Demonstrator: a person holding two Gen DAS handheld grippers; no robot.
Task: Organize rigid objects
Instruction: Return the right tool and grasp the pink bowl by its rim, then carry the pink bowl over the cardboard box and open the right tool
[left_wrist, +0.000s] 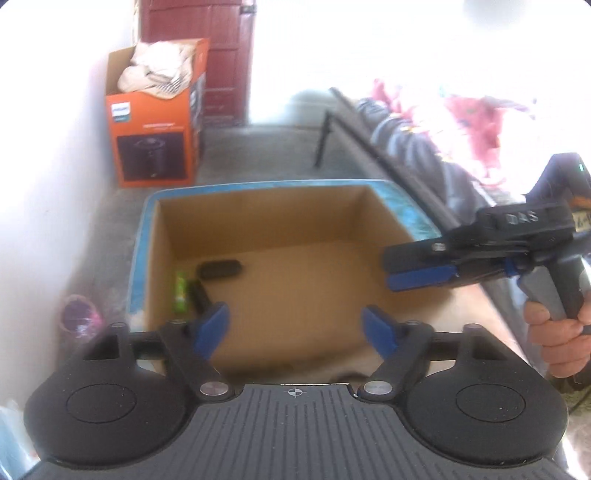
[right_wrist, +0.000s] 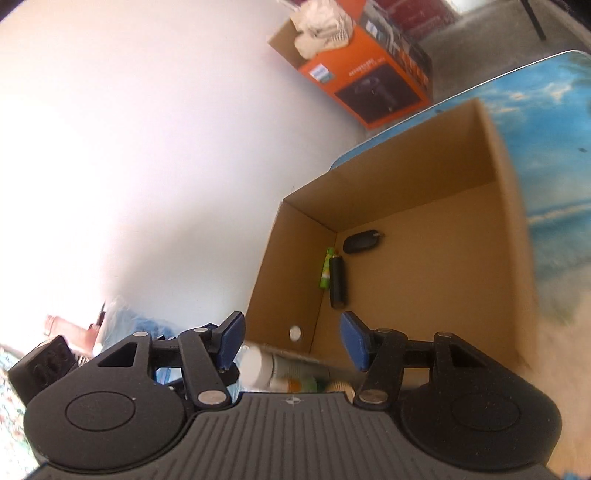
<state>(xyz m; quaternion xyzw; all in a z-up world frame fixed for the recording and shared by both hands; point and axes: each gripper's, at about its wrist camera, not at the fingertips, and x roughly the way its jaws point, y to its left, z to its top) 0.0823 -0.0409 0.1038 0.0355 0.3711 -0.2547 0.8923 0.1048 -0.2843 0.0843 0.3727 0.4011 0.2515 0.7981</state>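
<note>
- The left wrist camera looks forward and down over its gripper (left_wrist: 295, 326) into the open cardboard box (left_wrist: 258, 206), close by.
- The right wrist camera views the box (right_wrist: 295, 266) from the near side, tilted.
- Both views show the box floor and the orange carton (left_wrist: 155, 140) beyond.

An open cardboard box (left_wrist: 258, 236) sits on a table (left_wrist: 402, 199), with three small objects in its far left corner: a pouch (left_wrist: 220, 268), a cylinder (left_wrist: 197, 295) and a tube (left_wrist: 180, 291) side by side. Beyond it, another box (left_wrist: 157, 147) stands on the floor against the left wall.
</note>
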